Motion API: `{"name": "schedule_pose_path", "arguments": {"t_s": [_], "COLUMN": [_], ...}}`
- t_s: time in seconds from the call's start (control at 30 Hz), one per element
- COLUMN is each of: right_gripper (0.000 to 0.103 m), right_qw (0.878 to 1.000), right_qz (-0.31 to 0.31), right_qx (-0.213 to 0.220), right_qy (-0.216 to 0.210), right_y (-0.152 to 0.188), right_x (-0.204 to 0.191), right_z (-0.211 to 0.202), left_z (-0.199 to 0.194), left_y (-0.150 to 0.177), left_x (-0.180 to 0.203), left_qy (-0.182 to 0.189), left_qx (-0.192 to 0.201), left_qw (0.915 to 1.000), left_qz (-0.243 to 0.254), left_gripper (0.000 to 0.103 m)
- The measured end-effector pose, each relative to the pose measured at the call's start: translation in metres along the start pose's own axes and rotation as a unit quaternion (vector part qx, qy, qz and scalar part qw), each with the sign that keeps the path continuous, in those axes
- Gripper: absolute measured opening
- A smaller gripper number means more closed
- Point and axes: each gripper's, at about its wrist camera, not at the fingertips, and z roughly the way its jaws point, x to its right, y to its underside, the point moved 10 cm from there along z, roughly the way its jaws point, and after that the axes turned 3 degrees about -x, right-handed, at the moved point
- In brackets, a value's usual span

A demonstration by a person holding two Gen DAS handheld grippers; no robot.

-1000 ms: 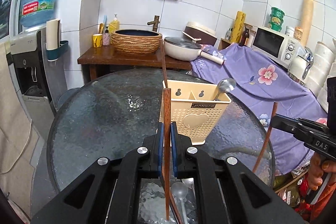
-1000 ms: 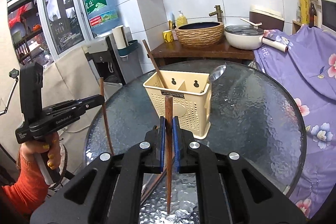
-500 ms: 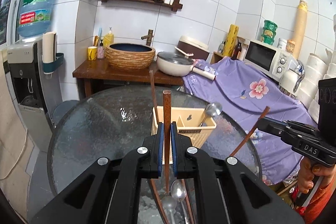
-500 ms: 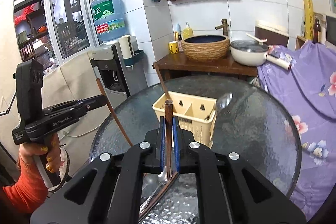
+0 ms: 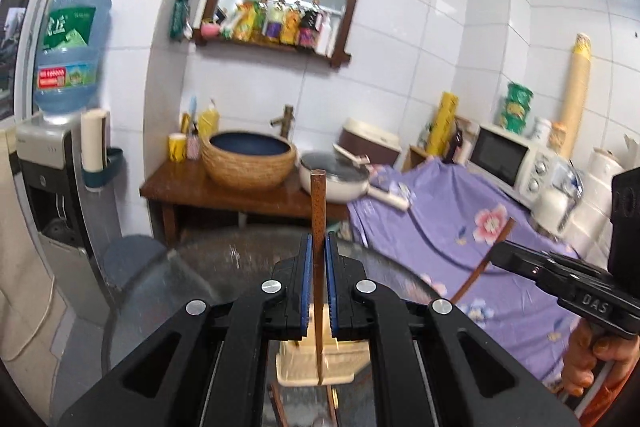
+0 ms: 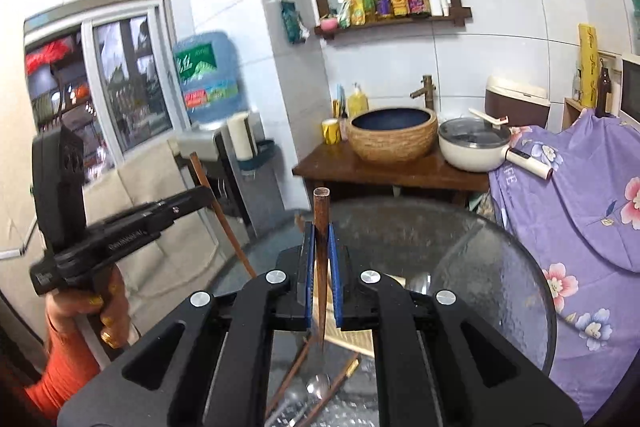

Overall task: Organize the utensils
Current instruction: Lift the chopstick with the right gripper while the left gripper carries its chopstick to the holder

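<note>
With each chopstick pinched upright, left gripper (image 5: 318, 287) and right gripper (image 6: 320, 275) jaws both sit above the cream utensil holder (image 5: 316, 367), tips pointing down toward it.

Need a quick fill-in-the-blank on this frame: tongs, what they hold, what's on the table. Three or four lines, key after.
1. The left tongs are shut on a brown ____.
2. The right tongs hold a chopstick whose thick end points ____.
3. The round table has a top made of ____.
4. Below the left tongs sits a cream plastic utensil ____.

Missing words: chopstick; up; glass; holder
</note>
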Motion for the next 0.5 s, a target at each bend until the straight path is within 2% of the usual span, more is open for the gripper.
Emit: {"name": "schedule_pose_path", "arguments": {"t_s": [0.13,0.23,0.37,0.5], "right_gripper": [0.008,0.008,0.008,0.008], "right_qw": [0.999,0.998,0.998,0.998], "right_qz": [-0.006,0.006,0.008,0.020], "right_qx": [0.022,0.027,0.022,-0.009], "right_qy": [0.037,0.048,0.059,0.065], "right_y": [-0.032,-0.041,-0.031,-0.001], "right_x": [0.011,0.023,0.034,0.044], "right_z": [0.006,0.018,0.037,0.067], "left_z": [0.010,0.022,0.044,0.067], "left_y": [-0.026,-0.031,-0.016,0.013], "left_x": [0.006,0.010,0.005,-0.004], "left_qy": [-0.018,-0.029,-0.037,-0.039], "left_qx": [0.021,0.025,0.008,-0.015], "left_qw": [0.9996,0.9992,0.9993,0.9991], "left_qz": [0.002,0.006,0.001,-0.007], "left_gripper": [0.007,0.007,0.007,0.007]}}
